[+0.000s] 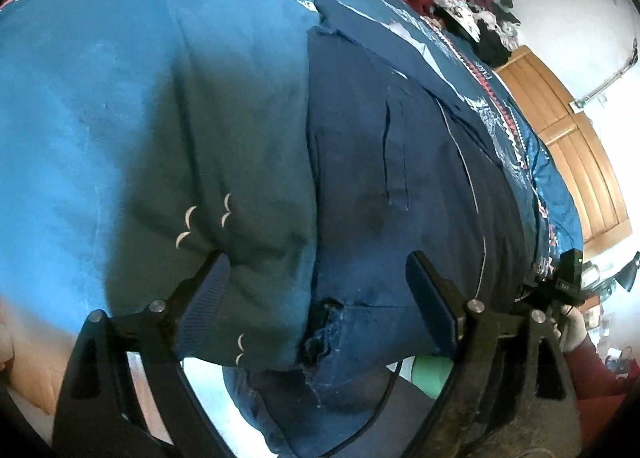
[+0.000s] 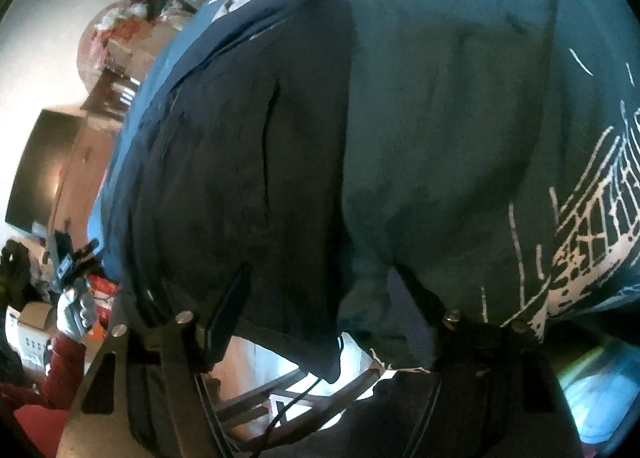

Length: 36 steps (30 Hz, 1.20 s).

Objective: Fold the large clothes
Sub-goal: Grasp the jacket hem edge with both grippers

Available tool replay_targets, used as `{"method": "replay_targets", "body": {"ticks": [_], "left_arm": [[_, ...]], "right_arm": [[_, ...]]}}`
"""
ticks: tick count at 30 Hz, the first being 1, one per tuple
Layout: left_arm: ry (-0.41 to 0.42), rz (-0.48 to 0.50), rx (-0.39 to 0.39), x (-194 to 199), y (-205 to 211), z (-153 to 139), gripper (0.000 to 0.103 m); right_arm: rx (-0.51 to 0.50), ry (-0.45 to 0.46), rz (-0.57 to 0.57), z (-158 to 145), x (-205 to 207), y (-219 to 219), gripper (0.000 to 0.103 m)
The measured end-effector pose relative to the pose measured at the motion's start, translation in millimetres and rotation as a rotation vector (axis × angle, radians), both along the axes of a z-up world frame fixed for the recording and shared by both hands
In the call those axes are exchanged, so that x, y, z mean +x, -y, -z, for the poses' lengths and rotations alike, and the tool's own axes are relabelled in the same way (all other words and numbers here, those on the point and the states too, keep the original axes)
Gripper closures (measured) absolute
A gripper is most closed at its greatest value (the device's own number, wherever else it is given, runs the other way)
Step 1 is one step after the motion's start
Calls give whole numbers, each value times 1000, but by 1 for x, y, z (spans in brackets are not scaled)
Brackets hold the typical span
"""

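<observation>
A dark navy garment (image 1: 392, 193) with a pocket slit and thin white piping lies spread on a teal bedspread (image 1: 120, 97). Its frayed lower edge hangs over the bed's near side. My left gripper (image 1: 320, 298) is open wide over that edge, one finger on the teal cloth and the other on the navy cloth. In the right wrist view the same garment (image 2: 240, 161) lies left of centre. My right gripper (image 2: 320, 306) is open too, straddling the line where garment meets bedspread (image 2: 460, 117). A gloved hand holds each gripper, and each gripper shows small at the edge of the other's view.
A heap of mixed clothes (image 1: 472, 1) lies at the bed's far end near a wooden door (image 1: 572, 145). A dark screen (image 2: 44, 169) and cluttered shelves (image 2: 120, 25) stand by the wall. A cable (image 2: 292, 406) hangs below the bed's edge over slatted furniture.
</observation>
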<state>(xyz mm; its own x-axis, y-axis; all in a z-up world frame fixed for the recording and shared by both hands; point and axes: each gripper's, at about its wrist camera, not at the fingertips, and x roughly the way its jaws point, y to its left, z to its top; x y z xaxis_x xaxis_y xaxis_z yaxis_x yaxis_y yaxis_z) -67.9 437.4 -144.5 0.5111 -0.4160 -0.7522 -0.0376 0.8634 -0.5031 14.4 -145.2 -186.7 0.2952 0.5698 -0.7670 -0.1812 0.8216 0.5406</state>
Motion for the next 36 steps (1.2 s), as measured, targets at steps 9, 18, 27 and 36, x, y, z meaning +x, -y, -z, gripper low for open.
{"method": "replay_targets", "body": {"ticks": [9, 18, 27, 36], "left_arm": [[-1, 52, 32, -9, 1, 2, 16], [-5, 123, 55, -6, 14, 5, 86], [-13, 168, 69, 0, 21, 10, 71], [-28, 136, 34, -5, 16, 11, 85]], "right_arm": [[-95, -11, -88, 2, -8, -37, 25], [-9, -62, -120, 13, -6, -47, 37], [16, -133, -107, 31, -10, -40, 39], [36, -146, -128, 27, -18, -38, 49]]}}
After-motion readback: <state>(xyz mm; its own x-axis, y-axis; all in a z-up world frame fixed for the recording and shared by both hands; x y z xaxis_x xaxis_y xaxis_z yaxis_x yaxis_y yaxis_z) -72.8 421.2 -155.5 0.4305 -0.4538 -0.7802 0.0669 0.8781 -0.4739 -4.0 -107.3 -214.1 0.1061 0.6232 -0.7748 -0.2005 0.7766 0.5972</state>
